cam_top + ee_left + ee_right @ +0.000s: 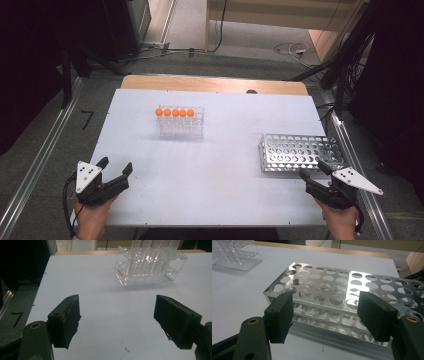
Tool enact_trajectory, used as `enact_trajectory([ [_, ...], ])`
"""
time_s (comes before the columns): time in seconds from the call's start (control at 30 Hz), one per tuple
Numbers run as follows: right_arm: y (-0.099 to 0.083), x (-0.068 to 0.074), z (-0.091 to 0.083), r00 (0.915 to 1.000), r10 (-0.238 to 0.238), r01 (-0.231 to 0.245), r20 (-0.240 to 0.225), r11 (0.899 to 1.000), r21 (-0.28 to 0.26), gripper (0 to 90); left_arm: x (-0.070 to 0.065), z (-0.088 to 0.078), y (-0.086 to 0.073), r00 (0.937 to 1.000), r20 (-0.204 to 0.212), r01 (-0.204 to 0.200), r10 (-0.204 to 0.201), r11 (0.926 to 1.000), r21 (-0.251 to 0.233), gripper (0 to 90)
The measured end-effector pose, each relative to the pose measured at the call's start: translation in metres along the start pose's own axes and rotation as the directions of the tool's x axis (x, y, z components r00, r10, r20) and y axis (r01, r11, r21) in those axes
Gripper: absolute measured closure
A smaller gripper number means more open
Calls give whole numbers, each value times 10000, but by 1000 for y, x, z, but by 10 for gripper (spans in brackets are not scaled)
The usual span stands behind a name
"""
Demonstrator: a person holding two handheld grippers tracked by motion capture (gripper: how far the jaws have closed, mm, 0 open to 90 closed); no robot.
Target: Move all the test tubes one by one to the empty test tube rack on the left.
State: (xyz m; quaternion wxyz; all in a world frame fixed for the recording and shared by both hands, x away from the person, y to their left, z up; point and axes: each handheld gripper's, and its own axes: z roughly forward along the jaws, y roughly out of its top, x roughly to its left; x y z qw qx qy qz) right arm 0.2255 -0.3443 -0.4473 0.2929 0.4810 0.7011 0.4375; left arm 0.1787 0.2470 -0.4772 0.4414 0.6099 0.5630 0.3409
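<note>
A white table point(210, 175) seen from above, with a person's two hands at its near edge, each holding a black two-jaw gripper. The left gripper point(116, 167) sits at the near left corner with its jaws spread wide and nothing between them. Well ahead of it, toward the middle of the table, stands a clear plastic rack point(180, 121) holding a row of tubes with orange caps point(175, 112). The right gripper point(315, 170) sits at the near right with its jaws also spread and holding nothing. A metal rack point(299, 151) full of round holes lies just beyond its fingertips; in the right gripper view the rack's near edge point(322, 312) shows between the two jaws, not pressed by either.
</note>
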Motion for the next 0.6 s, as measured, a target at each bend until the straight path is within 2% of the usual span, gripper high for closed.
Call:
enact_trajectory([
  [0.17,-3,-7,-2,9998,101,-102,185,9999,54,276,4,2,-3,9999,-115,-29,31,9998,220,209],
  [0.27,-6,-11,-3,9994,155,-158,317,9998,97,276,6,4,-5,9998,-114,180,-176,9990,416,209],
  [0.4,-10,-17,-5,9985,246,-257,483,9994,228,268,8,8,-8,9998,-123,188,-180,9974,691,209],
  [0.5,-13,-21,-8,9976,424,-445,550,9983,375,241,9,12,-10,9997,-180,193,-174,9941,1067,202],
  [0.6,-17,-22,-14,9966,392,-428,727,9979,478,221,11,17,-13,9995,-293,109,-68,9898,1420,202],
])
